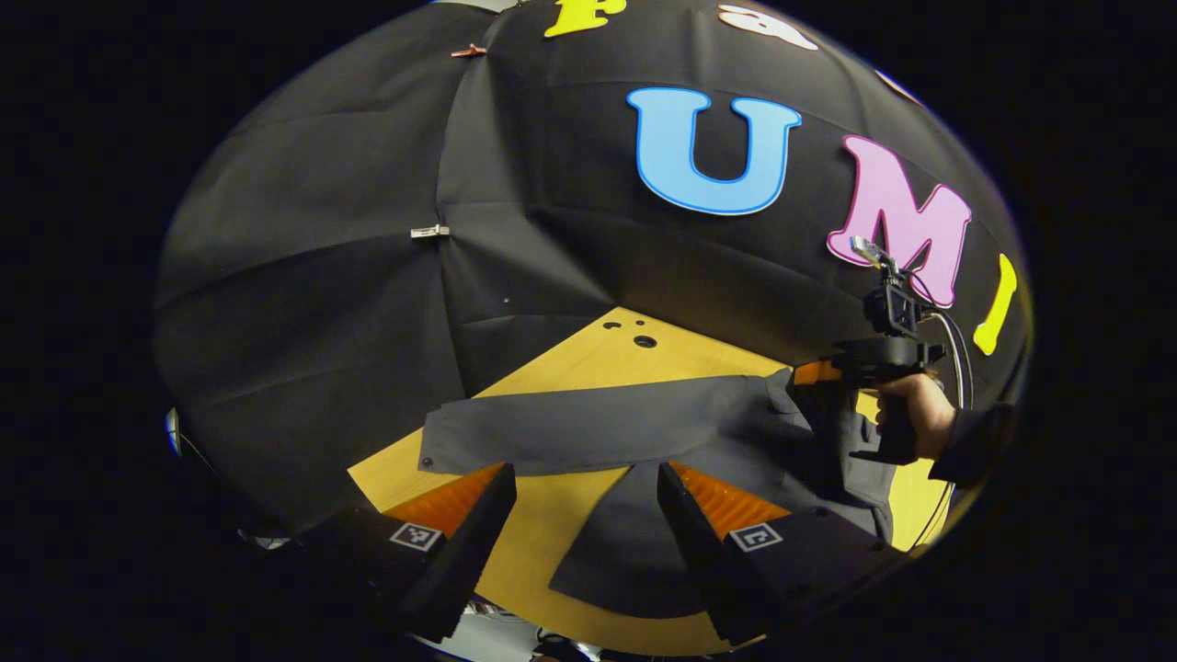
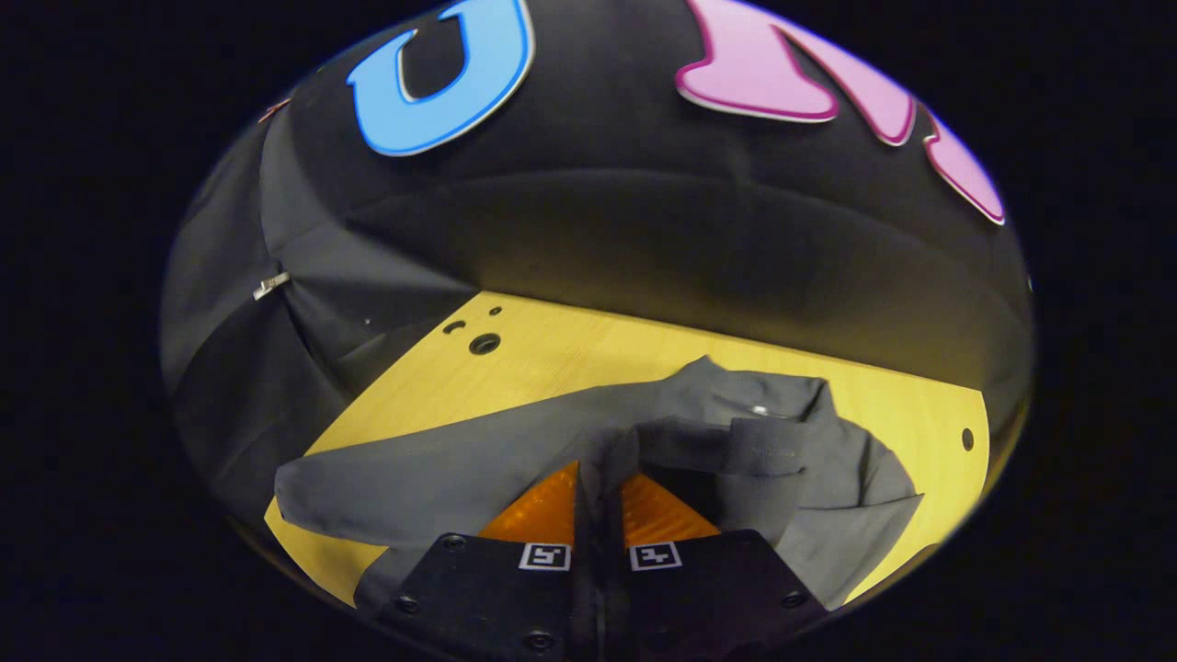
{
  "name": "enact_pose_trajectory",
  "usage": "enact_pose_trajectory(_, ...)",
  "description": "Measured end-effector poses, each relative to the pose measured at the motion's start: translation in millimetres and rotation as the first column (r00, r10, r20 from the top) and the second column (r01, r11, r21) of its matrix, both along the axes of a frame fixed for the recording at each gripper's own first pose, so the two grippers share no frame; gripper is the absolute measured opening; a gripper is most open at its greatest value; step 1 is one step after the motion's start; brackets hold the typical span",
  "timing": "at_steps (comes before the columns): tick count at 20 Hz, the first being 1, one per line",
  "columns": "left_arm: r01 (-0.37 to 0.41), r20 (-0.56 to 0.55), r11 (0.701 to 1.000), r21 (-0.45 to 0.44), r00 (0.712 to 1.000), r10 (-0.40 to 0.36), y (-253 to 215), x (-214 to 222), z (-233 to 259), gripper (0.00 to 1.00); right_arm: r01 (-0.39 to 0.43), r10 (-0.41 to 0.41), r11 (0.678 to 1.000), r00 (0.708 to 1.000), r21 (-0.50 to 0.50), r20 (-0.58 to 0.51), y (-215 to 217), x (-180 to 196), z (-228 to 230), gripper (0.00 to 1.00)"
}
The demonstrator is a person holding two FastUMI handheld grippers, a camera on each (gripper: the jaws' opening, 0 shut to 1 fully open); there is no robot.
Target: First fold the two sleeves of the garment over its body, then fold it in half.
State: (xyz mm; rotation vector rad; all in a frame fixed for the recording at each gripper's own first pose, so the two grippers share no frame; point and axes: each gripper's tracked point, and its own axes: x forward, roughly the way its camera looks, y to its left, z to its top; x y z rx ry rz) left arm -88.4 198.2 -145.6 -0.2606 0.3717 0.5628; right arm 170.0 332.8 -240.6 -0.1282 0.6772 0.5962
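Booth with black cloth walls, yellow wooden table [image 1: 588, 363] with a few holes near its far corner. Dark grey long-sleeved garment [image 1: 644, 428] lies on the table, body toward the right edge, one sleeve [image 1: 552, 439] stretched out flat toward the left edge, cuff end near the left corner. Fabric looks thin and soft, mostly smooth on the sleeve, bunched and creased around the collar and shoulder. Left gripper [image 1: 587, 492] hangs above the near edge, jaws wide apart, nothing between them; table and the garment's hem show in the gap. Probably waiting its turn or lining up on the outstretched sleeve. Right gripper [image 2: 599, 478] in the right gripper view has its jaws closed on a fold of grey cloth that rises up between them, apparently at the shoulder or the other sleeve, lifted to carry it over the body. In the left gripper view the same tool [image 1: 828, 375] sits over the garment's right side, held by a hand [image 1: 915, 414] in a dark sleeve. Judgement: first sleeve fold in progress, left sleeve not yet folded, halving not started.
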Motion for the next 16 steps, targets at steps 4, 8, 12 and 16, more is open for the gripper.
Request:
enact_pose_trajectory(4, -0.045, -0.006, 0.997, -0.061, 0.999, 0.045, 16.7, 1.1, -11.1, 0.98, -0.015, 0.018, 0.999, 0.997, 0.037, -0.073, 46.6, -11.6, -23.2, 0.11)
enact_pose_trajectory(8, -0.068, -0.016, 0.994, -0.083, 0.998, 0.066, 32.6, 3.9, -18.7, 0.98, -0.045, 0.047, 0.999, 0.994, 0.027, -0.100, 58.8, -26.0, -32.0, 0.27)
enact_pose_trajectory(12, -0.112, -0.010, 0.990, -0.085, 0.994, 0.112, 70.0, 4.1, -21.1, 0.98, -0.022, 0.024, 0.999, 0.997, 0.031, -0.069, 37.9, -32.1, -11.1, 0.74)
enact_pose_trajectory(16, -0.174, -0.037, 0.983, -0.066, 0.984, 0.172, 118.6, 1.1, -38.7, 0.98, 0.031, -0.030, 0.999, 0.999, 0.035, -0.027, -11.7, -34.2, 19.7, 1.00)
